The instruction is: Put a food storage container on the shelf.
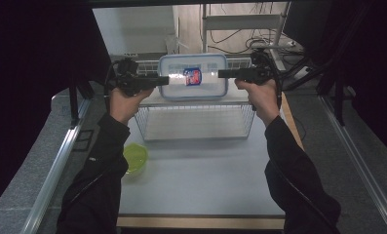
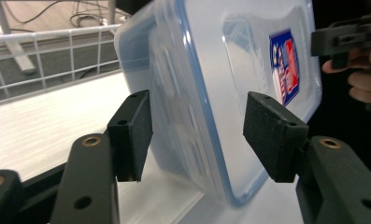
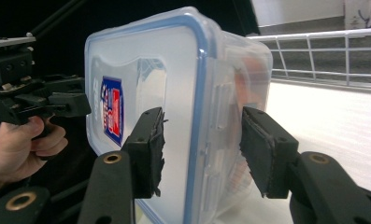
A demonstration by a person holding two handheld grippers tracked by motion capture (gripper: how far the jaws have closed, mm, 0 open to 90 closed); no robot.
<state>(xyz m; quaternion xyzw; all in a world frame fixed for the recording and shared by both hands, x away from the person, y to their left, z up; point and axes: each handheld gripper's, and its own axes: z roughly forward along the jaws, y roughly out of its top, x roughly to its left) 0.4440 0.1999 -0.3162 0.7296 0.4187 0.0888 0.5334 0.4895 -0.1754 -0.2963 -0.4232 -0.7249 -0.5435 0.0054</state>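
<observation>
Grey tabletop [image 1: 201,180] carries a wire basket [image 1: 196,122] in a dark room.

A white wire basket [image 1: 196,122] stands at the far middle of the pale worktop [image 1: 205,180], its open front facing the near edge. A lime-green bowl [image 1: 135,158] sits on the worktop near the basket's left front corner, apart from it. Cables [image 1: 240,41] lie on the floor beyond.

Dim dark surroundings, brightly lit table centre, soft glare, close foreground slightly blurred
</observation>
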